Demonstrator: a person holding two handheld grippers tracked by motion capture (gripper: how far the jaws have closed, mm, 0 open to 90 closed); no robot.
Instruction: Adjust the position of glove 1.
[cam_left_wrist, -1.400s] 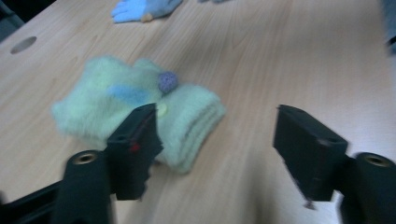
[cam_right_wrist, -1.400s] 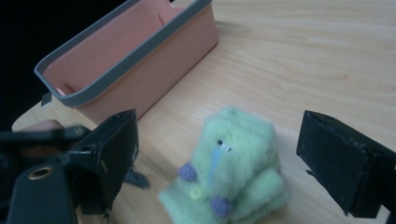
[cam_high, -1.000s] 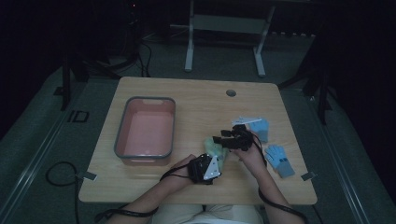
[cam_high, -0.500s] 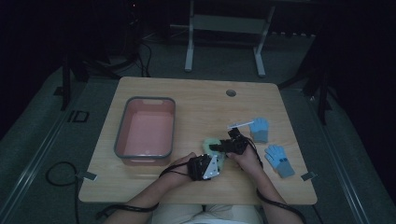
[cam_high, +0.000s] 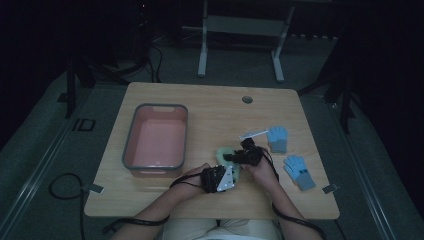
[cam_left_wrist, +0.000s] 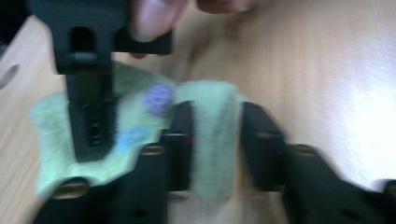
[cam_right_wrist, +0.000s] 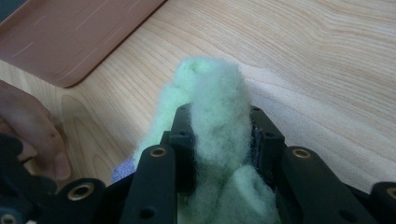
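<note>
A fluffy pale green glove lies on the wooden table in front of the person. My left gripper holds a strip of it; its jaws have just been opening, and the fabric still fills the gap and touches both pads. The glove shows a purple dot in the left gripper view. My right gripper comes at the glove from the right. Its jaws have just been closing and now pinch a bunched fold of green fluff.
A pink tray stands to the left of the hands. Two blue gloves lie to the right, with a white strip beside the farther one. A round hole sits near the table's far edge.
The right gripper has sunk a little and moved left, closer to the left gripper, and has closed on the green glove. The left hand has stayed put.
</note>
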